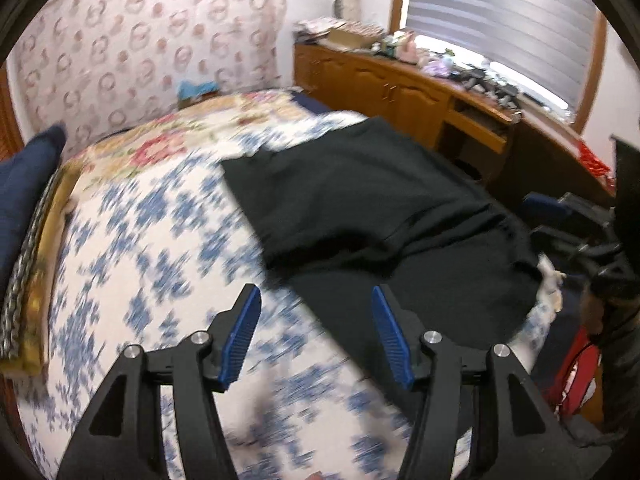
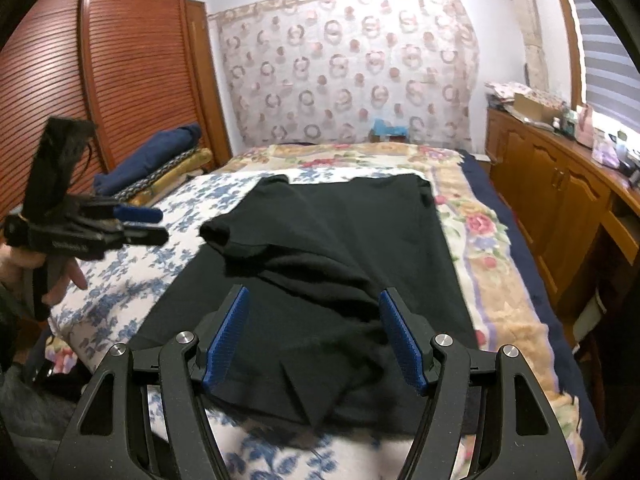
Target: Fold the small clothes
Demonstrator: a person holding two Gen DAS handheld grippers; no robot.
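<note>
A black short-sleeved cotton garment (image 2: pixel 332 248) lies spread on the white bedsheet with blue flower print (image 2: pixel 132 256), its near half partly folded, one sleeve turned over onto the body and pointing toward the left side of the bed. The left gripper (image 1: pixel 315 295), black-framed with blue ribbed pads, hangs above the sheet just beside the garment's left edge, its fingers standing apart with nothing between them (that view is blurred). The right gripper (image 2: pixel 314 294) hovers over the near hem of the garment, its fingers wide apart and gripping nothing. A hand (image 2: pixel 60 276) holds the left gripper at the left of the right wrist view. A folded navy blanket (image 2: pixel 160 148) rests by the louvred brown wooden wardrobe (image 2: pixel 100 60). A wooden sideboard (image 2: pixel 560 184) runs along the right wall.
</note>
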